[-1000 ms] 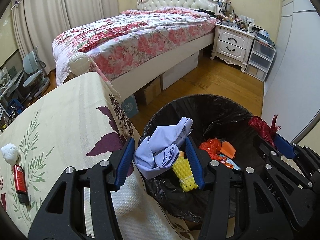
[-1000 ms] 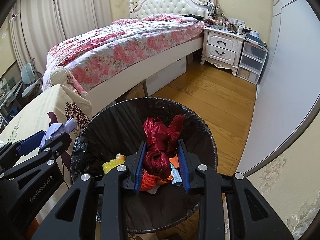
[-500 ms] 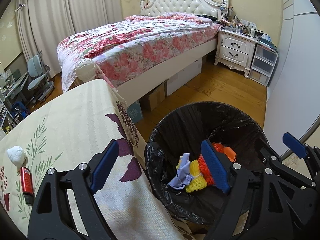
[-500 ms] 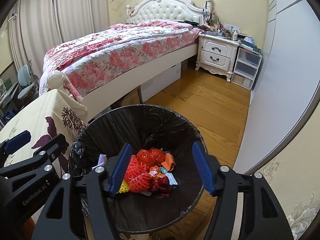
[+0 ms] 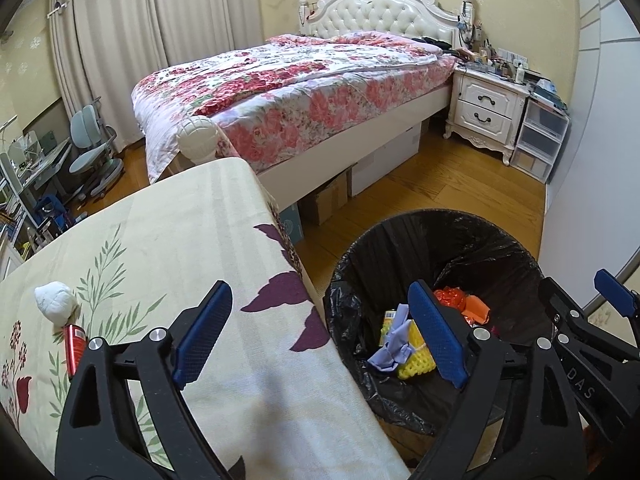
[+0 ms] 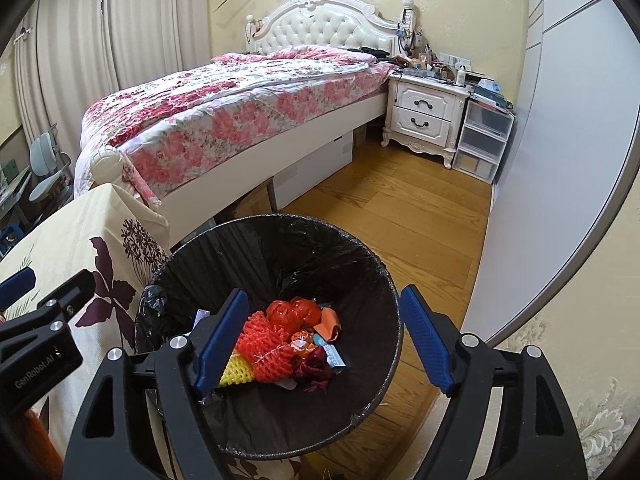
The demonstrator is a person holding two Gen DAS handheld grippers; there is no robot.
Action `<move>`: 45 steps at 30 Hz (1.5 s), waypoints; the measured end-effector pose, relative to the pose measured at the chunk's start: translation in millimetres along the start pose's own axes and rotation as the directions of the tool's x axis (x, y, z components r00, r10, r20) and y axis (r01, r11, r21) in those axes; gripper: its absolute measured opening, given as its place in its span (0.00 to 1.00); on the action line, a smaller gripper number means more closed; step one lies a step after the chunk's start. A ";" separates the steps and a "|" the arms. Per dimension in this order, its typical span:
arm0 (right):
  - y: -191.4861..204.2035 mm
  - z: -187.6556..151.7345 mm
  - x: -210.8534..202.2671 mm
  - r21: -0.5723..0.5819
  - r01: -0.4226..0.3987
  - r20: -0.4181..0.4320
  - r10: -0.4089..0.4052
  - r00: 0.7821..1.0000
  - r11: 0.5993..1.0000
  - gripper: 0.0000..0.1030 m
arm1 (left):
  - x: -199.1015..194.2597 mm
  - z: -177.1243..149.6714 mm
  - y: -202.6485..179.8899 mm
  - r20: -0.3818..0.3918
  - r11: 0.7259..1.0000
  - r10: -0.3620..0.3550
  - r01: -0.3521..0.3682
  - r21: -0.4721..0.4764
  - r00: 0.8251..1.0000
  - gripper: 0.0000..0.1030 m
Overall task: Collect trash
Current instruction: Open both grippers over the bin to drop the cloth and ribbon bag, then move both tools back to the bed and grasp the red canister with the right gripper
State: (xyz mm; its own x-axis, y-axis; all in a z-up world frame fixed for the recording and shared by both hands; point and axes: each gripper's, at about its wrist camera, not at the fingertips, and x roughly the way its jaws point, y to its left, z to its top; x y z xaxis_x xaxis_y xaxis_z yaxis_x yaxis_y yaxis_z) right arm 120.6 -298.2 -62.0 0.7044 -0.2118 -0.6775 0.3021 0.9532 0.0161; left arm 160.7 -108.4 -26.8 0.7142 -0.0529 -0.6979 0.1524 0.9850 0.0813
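**Both tongs empty over the bin**

The left tongs [image 5: 320, 334] and right tongs [image 6: 326, 344] hang over the black-lined bin [image 6: 372, 264], each spread wide with nothing between its pads; their jaws have just been opening, seemingly to let trash fall. Inside lie a crumpled lilac cloth [image 5: 390, 350] on yellow foam netting [image 5: 414, 360], orange-red netting [image 6: 268, 346] and a dark red tassel [image 6: 316, 368]. On the floral-clothed bench [image 5: 160, 220] beside the bin, a white paper wad [image 5: 54, 298] and a small red tube [image 5: 74, 346] await collection.
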 end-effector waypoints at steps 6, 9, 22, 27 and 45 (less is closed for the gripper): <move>8.4 -0.2 -6.8 -0.011 -0.008 0.008 0.008 1.000 1.000 0.78 | -12.0 -1.6 13.3 0.017 1.000 0.006 -0.006 -0.028 1.000 0.88; 14.4 -1.5 -11.2 -0.020 -0.020 0.007 0.020 1.000 1.000 0.78 | -19.1 -3.0 21.2 0.028 0.999 0.013 -0.012 -0.034 1.000 0.88; 67.5 -17.0 -30.2 -0.089 -0.120 -0.015 0.119 0.993 0.989 0.79 | -53.1 -25.6 80.0 0.037 0.993 0.103 -0.100 -0.066 0.994 0.91; 98.4 -25.1 -39.3 -0.133 -0.172 -0.029 0.170 0.985 0.976 0.79 | -66.8 -43.8 118.7 0.022 0.982 0.154 -0.151 -0.112 0.988 0.91; 238.2 -52.6 -71.5 -0.317 -0.399 -0.117 0.382 0.917 0.861 0.78 | -94.8 -121.3 274.4 -0.115 0.879 0.348 -0.366 -0.306 0.930 0.91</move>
State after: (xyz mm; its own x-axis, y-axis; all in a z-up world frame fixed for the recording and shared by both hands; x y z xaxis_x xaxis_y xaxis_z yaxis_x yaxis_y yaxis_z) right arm 108.5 -44.6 -48.5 0.6861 0.1947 -0.7010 -0.2240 0.9732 0.0511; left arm 51.9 186.8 -24.7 0.6387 0.3122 -0.7033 -0.3365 0.9353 0.1096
